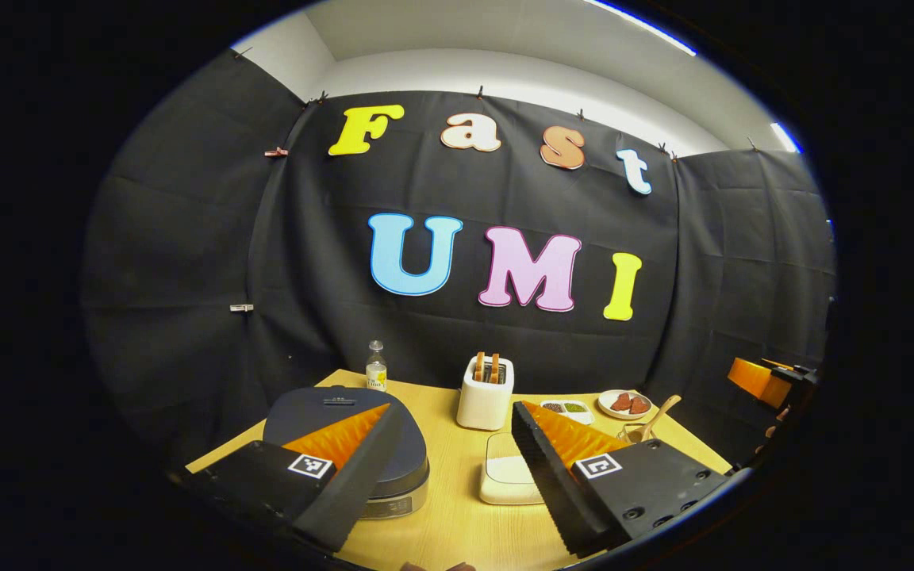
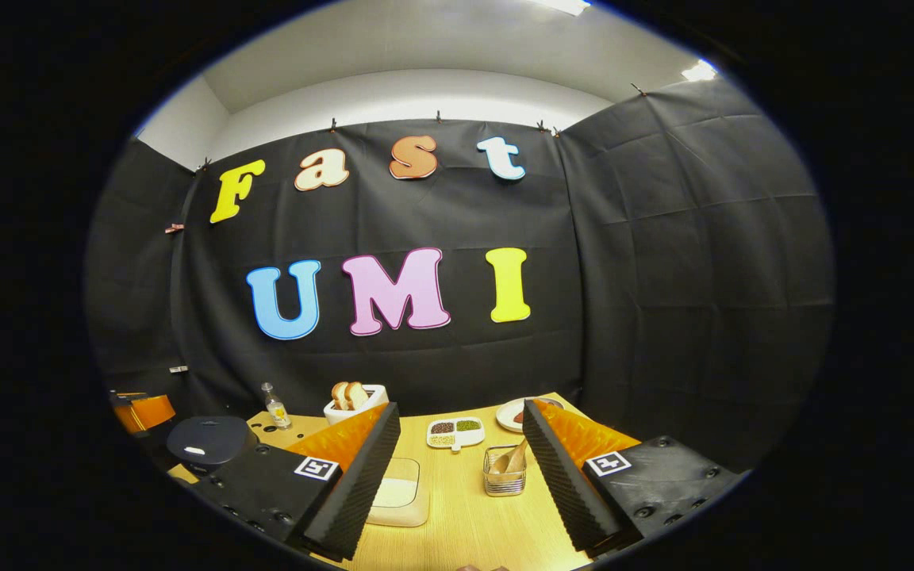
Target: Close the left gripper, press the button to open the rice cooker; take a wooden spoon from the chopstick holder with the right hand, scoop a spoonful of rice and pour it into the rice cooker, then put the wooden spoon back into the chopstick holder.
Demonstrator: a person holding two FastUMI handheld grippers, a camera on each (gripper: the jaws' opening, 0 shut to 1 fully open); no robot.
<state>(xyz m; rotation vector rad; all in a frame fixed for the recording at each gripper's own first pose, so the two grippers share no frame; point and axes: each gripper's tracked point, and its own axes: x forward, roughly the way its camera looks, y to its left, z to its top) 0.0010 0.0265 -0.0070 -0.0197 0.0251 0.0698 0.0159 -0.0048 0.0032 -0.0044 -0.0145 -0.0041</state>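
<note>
Wooden spoon standing in the wire chopstick holder, right of the rice container on the counter. Rice cooker shut, left of that container. Left gripper and right gripper both spread wide, holding nothing.

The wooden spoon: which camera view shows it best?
The right gripper view: the wooden spoon stands in the chopstick holder, in full sight between the open fingers. In the left gripper view, the spoon shows partly, behind a finger.
</note>
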